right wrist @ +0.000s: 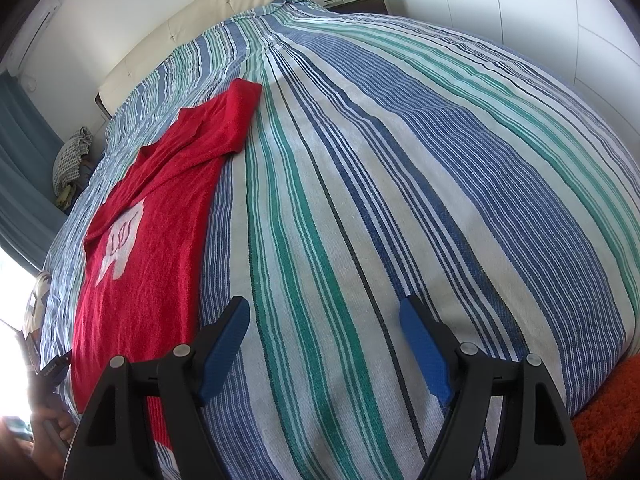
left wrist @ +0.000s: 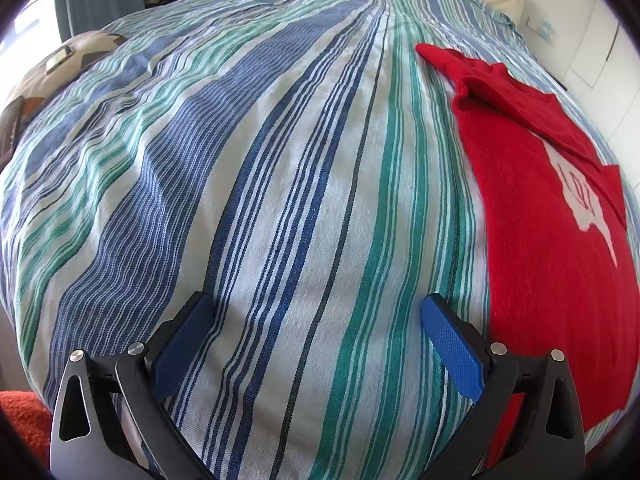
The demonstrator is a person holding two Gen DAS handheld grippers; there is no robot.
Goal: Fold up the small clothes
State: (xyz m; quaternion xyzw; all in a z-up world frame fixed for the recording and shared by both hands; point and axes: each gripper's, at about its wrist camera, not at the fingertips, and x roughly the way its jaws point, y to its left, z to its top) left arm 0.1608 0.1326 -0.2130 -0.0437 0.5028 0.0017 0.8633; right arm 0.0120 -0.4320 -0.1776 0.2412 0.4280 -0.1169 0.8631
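Two hand-held grippers hang low over a bed, both with their blue-padded black fingers spread wide apart and holding nothing. The left gripper (left wrist: 316,308) hovers above bare cloth, its right-hand pad just beside the near hem of a small red knitted top with a white motif on its chest (left wrist: 532,216); the right gripper (right wrist: 324,312) frames bare stripes as well, with the same red top (right wrist: 156,216) lying off its left finger. The garment rests flat on the blue, green and white striped woven bedspread (left wrist: 260,200), between the two tools, its hem towards the foot of the bed and its neck further up. One sleeve appears already laid across the chest, partly covering the white motif, while the other reaches out towards the cream padded headboard (right wrist: 208,20). Judging by this, the fold is under way and the next grasp is not yet taken. To do it well, each gripper would likely need to come in low at a hem corner, pinch only the garment's own layers and not the bedspread beneath, then lift both corners level so the knit does not skew or drag. Loose knit may slump between the two grips. Beyond the bed, a heap of checked cloth (right wrist: 72,156) sits by teal curtains (right wrist: 20,152), and an orange shaggy rug (right wrist: 608,420) edges the near corner.
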